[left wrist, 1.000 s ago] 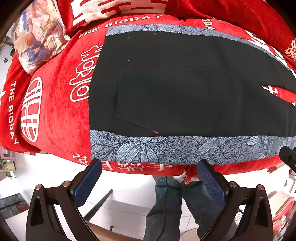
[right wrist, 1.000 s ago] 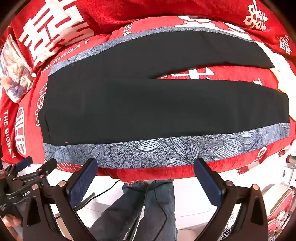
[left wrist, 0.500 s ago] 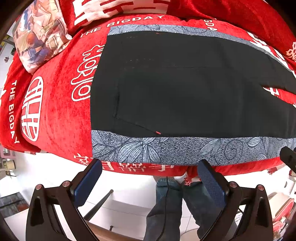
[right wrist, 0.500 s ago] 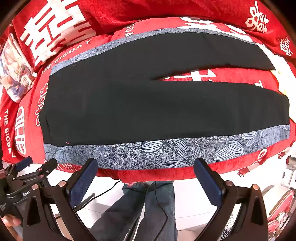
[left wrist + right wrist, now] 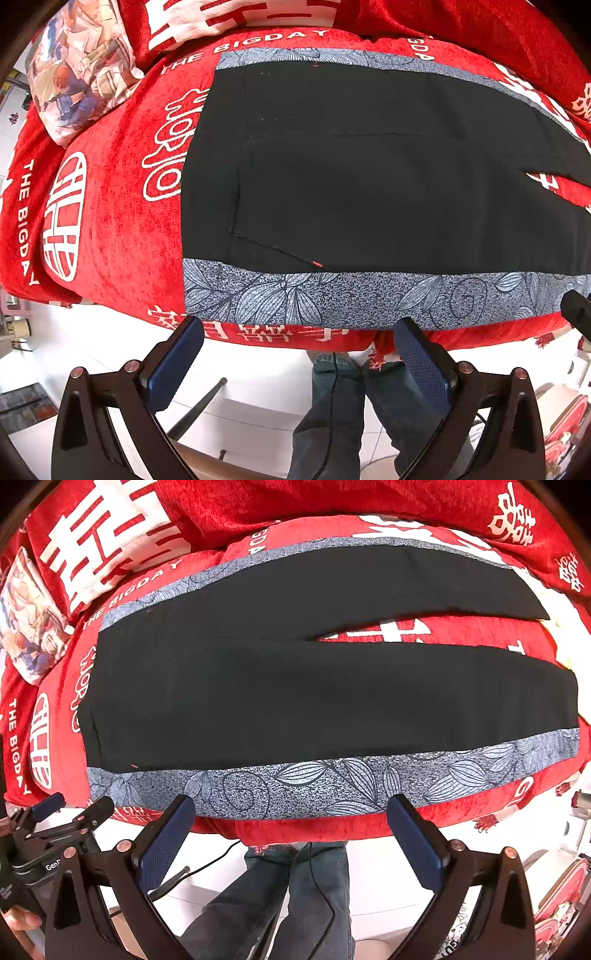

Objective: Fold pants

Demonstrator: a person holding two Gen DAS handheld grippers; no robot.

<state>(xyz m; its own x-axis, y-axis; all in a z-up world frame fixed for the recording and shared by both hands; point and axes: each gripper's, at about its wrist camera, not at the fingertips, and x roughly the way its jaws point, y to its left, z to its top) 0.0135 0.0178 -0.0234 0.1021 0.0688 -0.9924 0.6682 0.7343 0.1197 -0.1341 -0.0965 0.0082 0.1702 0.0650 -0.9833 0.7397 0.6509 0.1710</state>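
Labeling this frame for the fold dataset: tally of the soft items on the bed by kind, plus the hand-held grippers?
Black pants: 1
Red printed bedspread: 1
Red cushion with white characters: 1
Picture-print pillow: 1
Hand-held grippers: 2, left hand-held gripper and right hand-held gripper, both open
Total: 6

Blue jeans [image 5: 295, 893] (dark blue pads [image 5: 162, 845])

It looked like a home living room: a sofa [image 5: 303, 502] draped in a red cover [image 5: 122, 236] printed with white wedding characters, a picture-printed cushion [image 5: 79, 64] at one end, and pale floor tiles [image 5: 258, 387] below.
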